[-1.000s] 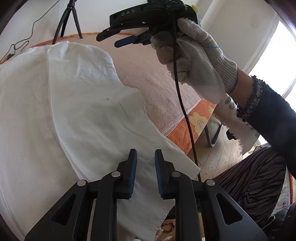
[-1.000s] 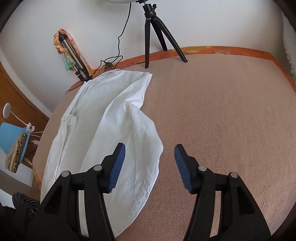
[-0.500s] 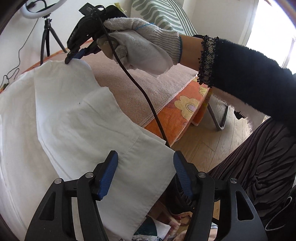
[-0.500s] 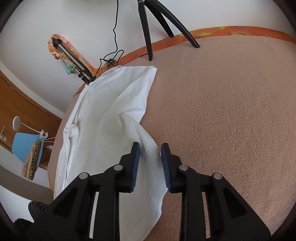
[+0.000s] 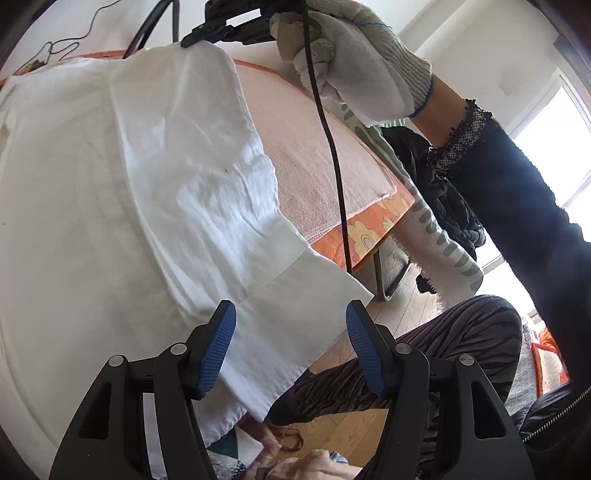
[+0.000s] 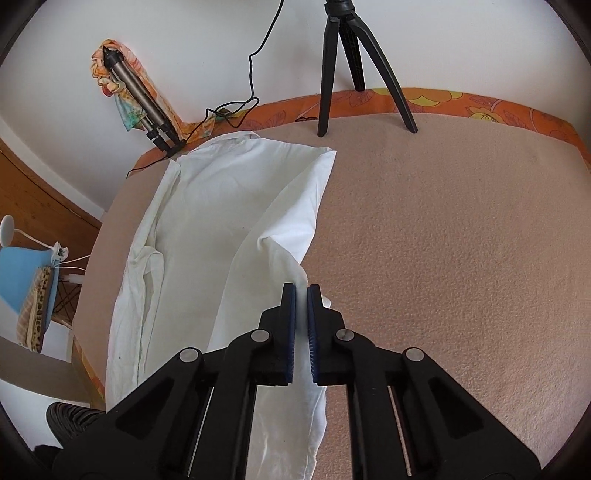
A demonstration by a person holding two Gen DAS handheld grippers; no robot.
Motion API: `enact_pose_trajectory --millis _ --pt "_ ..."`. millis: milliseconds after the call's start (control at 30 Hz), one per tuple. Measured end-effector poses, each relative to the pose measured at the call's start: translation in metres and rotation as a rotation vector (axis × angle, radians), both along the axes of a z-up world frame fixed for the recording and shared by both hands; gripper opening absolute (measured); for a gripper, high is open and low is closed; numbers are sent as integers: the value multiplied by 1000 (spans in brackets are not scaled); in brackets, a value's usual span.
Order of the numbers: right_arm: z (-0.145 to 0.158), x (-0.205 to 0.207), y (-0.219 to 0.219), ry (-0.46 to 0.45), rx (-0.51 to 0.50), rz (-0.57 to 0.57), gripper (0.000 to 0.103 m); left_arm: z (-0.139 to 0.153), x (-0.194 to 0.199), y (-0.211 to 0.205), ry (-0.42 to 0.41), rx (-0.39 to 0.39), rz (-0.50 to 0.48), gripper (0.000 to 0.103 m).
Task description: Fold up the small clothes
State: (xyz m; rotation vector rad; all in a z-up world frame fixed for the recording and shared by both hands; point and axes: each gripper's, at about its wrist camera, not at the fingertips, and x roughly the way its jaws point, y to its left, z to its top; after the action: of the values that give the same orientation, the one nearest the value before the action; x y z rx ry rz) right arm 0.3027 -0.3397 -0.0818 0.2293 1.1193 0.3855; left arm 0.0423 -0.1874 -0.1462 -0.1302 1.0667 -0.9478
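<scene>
Right claw (image 6: 301,317) is pinched tight on a raised fold at the right edge of the shirt (image 6: 221,236), its ribbed blue pads (image 6: 290,332) nearly meeting with white cloth squeezed between them. From the left wrist view the same claw (image 5: 195,35) appears at the far end of the cloth, held by a hand (image 5: 354,62) in a knitted white glove, wrist bent down, a black cable (image 5: 332,155) trailing from it. Left claw (image 5: 291,350) hangs with its jaws spread wide, the pads apart and nothing between them, over the near cuff of a sleeve (image 5: 303,314) that overhangs the bed edge. That shirt is thin, crumpled white cotton, lying long on the left part of a nubby beige blanket (image 6: 443,240) with an orange flowered border. At the far edge stands a black tripod (image 6: 343,66), well apart from the cloth.
</scene>
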Motion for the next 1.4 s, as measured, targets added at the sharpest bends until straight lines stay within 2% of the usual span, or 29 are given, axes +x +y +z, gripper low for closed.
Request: enact_pose_trajectory --millis 167,300,500,633,700,833,933,967,1000,1067,1100,1300,1400 --pt "28 1 41 -1 -110 35 7 14 4 33 -20 -13 59 62" --pt "38 6 80 5 -167 48 6 29 9 65 -50 -22 106 62" --pt "28 11 148 31 -222 91 6 42 11 106 -125 -9 191 62" --pt "17 12 179 40 -258 110 6 41 17 133 -111 -40 253 62" --pt "12 14 188 65 -241 104 6 39 20 142 -95 -57 278 62" --pt "3 15 212 80 -230 140 6 43 21 154 -117 -60 318 62" --pt "-2 16 222 120 -146 184 7 46 23 168 -130 -60 352 62" --pt "0 15 223 128 -117 188 11 46 23 170 -131 -61 359 62" --pt "5 13 223 128 -88 192 15 46 23 173 -133 -60 365 62" --pt "20 4 217 98 -39 195 47 46 23 174 -136 -59 371 62" --pt "30 -1 212 71 -14 185 51 46 23 174 -134 -58 372 62" --pt "86 -48 162 -8 150 151 51 44 32 169 -85 -82 358 62" --pt "100 -92 132 -42 152 134 51 49 42 163 -65 -101 343 62"
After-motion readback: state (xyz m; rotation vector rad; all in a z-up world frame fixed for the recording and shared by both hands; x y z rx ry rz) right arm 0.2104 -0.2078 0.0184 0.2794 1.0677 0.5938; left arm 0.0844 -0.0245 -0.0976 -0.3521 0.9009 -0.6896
